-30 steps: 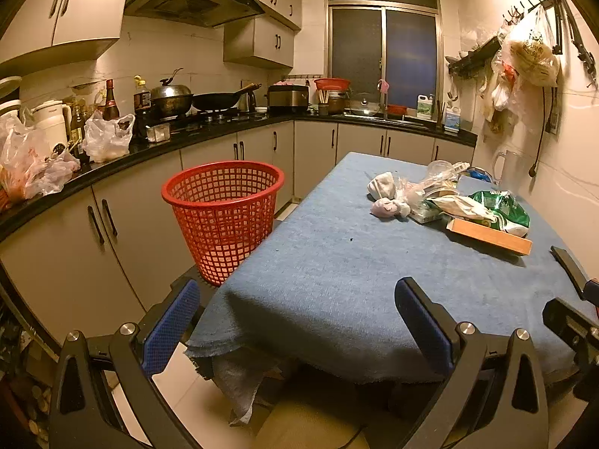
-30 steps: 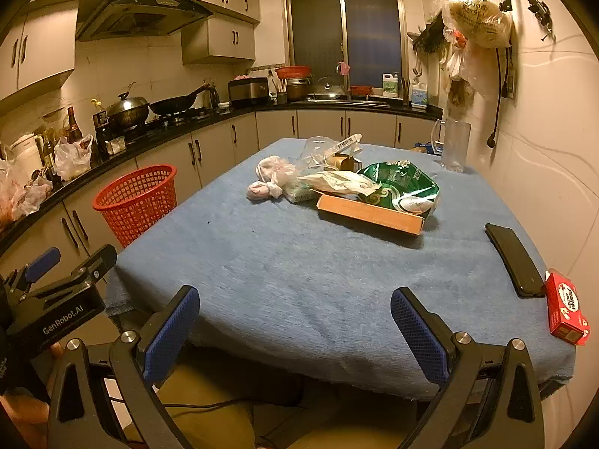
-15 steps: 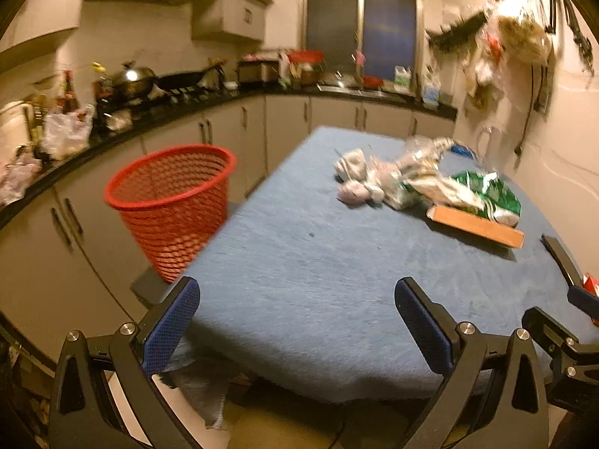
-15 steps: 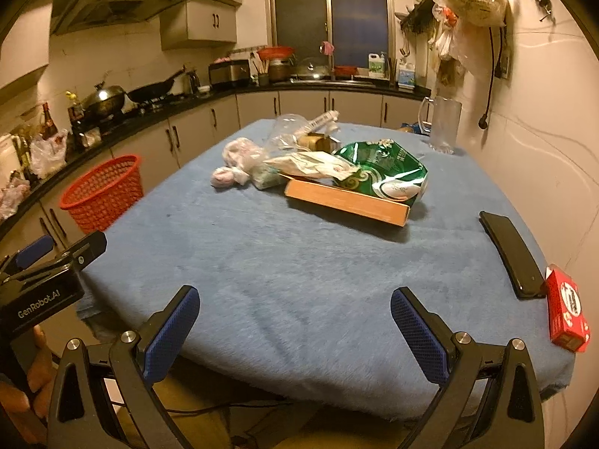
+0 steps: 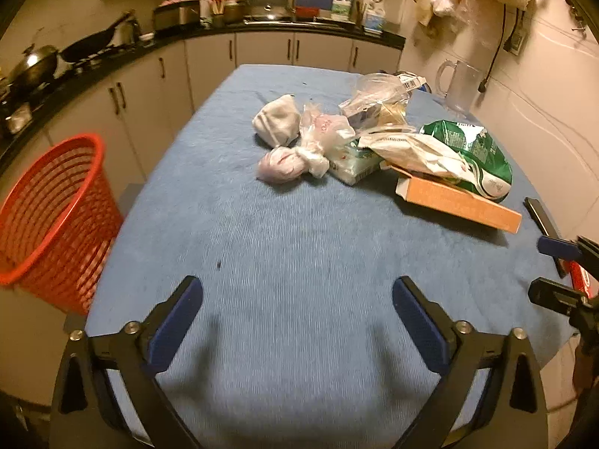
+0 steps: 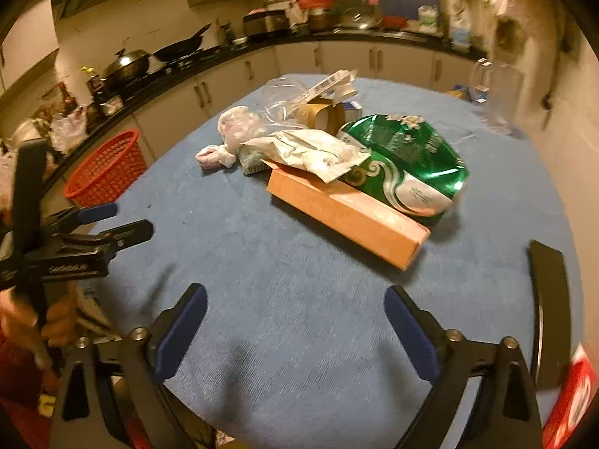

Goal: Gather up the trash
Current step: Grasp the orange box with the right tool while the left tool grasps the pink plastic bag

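We are approaching the trash pile [image 5: 359,138] mid-table, nothing picked yet. Left gripper [image 5: 295,310] and right gripper [image 6: 295,321] are both wide, closing slightly, holding nothing. Next: we are choosing one piece, gripping, carrying it to the red basket [image 5: 48,220] beside the table.

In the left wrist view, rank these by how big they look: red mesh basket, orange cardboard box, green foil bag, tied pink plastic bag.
1. Red mesh basket, nearest the camera
2. Orange cardboard box and green foil bag: alike
3. Tied pink plastic bag
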The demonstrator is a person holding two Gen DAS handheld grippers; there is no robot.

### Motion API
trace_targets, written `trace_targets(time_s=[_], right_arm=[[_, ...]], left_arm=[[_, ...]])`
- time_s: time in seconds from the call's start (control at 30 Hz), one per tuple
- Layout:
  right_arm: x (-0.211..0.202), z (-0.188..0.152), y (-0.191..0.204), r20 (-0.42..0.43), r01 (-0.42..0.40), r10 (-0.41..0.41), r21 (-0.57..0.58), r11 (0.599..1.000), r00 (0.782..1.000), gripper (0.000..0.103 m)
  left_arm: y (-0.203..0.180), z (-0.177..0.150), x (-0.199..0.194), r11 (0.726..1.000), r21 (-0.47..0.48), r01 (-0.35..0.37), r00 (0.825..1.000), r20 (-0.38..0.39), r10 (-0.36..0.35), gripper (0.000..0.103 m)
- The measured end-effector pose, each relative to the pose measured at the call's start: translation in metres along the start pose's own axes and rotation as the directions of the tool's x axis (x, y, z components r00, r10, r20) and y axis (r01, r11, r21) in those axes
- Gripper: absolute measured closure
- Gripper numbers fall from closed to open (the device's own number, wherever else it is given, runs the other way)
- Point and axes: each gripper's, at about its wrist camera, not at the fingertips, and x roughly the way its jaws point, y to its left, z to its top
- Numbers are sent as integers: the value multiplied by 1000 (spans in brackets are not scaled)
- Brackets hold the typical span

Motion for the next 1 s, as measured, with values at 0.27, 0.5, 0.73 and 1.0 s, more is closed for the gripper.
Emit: trace_targets(time_s=[0.27,0.5,0.73,1.0], right_arm=[[30,31,-10,-71,39,-54,-197,980,996,18],[57,40,-3,-60,138,-177,-399,906,982,20],[78,45,-8,-58,182,-242,-500,846,968,38],[82,57,-29,-118,72,-132,-414,907,984,68]], left_arm=[[23,31,15,998,-8,57,998,-39,-58,30],[28,56,47,997,40,70,994,-82,-66,34],[26,79,71,992,124,30,996,-86,-19,34],[24,100,85,982,173,76,993,-98,-59,31]])
